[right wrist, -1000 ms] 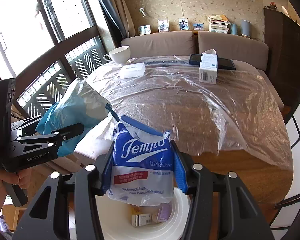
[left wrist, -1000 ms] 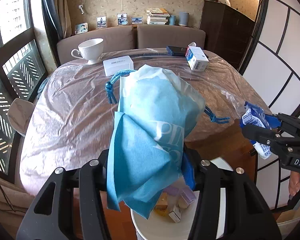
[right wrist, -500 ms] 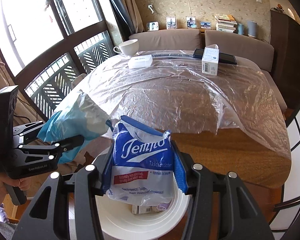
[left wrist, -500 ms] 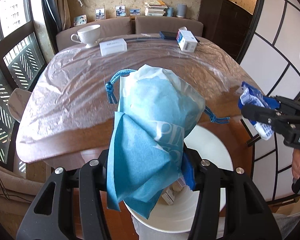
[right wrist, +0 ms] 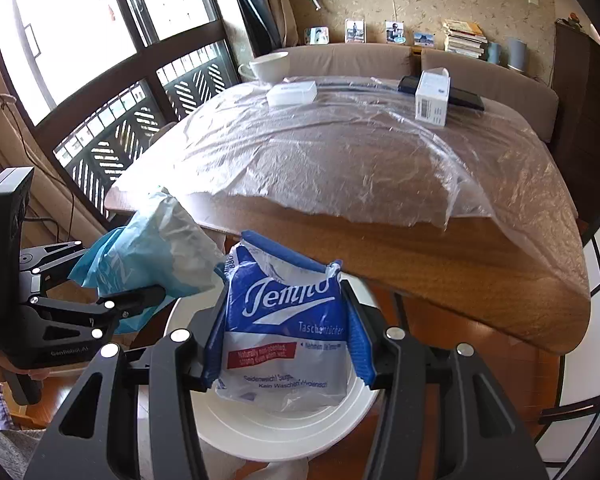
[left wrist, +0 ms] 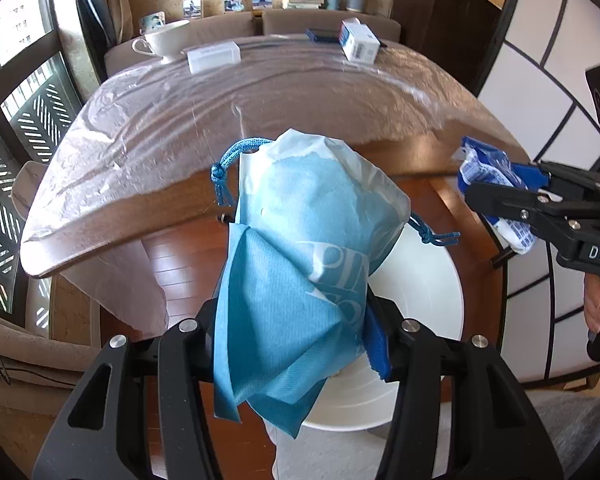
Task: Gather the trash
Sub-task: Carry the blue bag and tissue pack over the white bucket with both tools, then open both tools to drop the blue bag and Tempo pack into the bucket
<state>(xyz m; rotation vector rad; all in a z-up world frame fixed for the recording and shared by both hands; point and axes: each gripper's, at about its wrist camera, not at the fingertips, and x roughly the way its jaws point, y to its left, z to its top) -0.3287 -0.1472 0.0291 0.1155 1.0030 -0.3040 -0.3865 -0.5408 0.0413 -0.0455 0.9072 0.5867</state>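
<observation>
Left gripper (left wrist: 300,332) tilted downward, jaws clamped on a blue bag (left wrist: 300,248), right gripper (right wrist: 284,344) angled down alongside, clamped on a tissue packet (right wrist: 284,332)

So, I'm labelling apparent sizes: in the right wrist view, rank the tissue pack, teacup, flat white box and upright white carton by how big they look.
1. tissue pack, though it is nearest the camera
2. upright white carton
3. flat white box and teacup look alike; unranked
</observation>
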